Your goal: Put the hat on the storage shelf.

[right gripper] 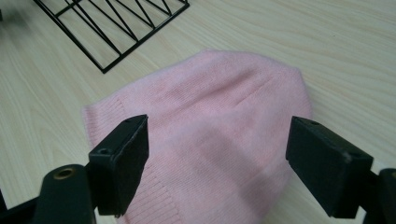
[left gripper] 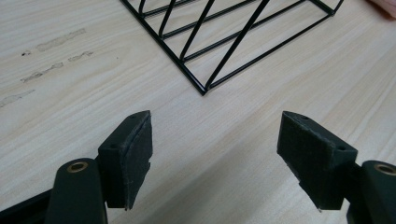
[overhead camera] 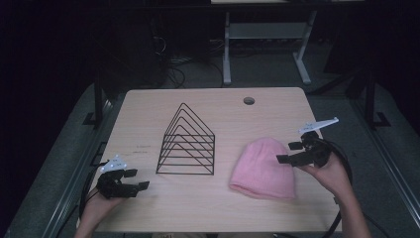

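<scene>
Near the right side of the table [overhead camera: 148, 106] lies a pink knit beanie [overhead camera: 263, 168], flat on the pale wood, its ribbed brim toward me and its rounded crown pointing away. My right gripper [overhead camera: 290, 152] hovers just at the hat's right edge, jaws spread wide apart and holding nothing; in the right gripper view the beanie [right gripper: 210, 121] sits between and beyond the two black jaws. My left gripper [overhead camera: 134, 179] rests low near the table's front left corner, jaws also wide apart and empty, aimed at the near corner of a black wire rack [overhead camera: 186, 142] that stands beside the hat, a little apart from it.

As I judge it, the main risk is a poor pinch: the knit is soft and lies flat, so closing on it from above could catch only the top layer or slide off the fabric. Dragging it could also snag the yarn on the wire rack [right gripper: 116, 28].

The beanie looks fuzzy, pale pink, smooth, with a faint crease near the crown.
</scene>
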The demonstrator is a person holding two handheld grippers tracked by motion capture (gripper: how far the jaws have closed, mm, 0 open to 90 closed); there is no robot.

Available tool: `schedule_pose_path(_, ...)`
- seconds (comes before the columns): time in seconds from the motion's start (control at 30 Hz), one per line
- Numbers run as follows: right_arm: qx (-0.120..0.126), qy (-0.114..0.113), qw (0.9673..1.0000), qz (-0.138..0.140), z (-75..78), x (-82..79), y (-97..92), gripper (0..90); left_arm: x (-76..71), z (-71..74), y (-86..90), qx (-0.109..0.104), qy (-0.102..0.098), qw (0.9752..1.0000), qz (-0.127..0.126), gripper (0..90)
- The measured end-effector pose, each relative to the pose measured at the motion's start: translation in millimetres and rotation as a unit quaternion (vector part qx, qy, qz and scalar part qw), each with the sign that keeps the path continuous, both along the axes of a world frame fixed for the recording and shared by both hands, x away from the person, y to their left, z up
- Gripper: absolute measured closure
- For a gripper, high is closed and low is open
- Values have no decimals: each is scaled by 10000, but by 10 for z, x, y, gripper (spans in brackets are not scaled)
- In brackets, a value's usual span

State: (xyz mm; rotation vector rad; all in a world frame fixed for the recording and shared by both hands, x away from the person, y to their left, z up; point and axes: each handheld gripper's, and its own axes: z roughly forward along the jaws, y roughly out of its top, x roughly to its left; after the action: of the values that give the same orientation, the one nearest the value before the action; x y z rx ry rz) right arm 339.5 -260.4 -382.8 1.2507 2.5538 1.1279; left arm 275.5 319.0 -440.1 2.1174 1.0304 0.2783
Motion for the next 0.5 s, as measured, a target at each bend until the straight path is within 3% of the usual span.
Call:
schedule_pose_path(0.23,-135,268,9995,50,-61,303,77,216,1,8,9,6,-13,10000,38,268)
schedule_pose_path(0.5,-210,434,9988,24,-123,490,94,246,7,4,7,27,-17,10000,30,268)
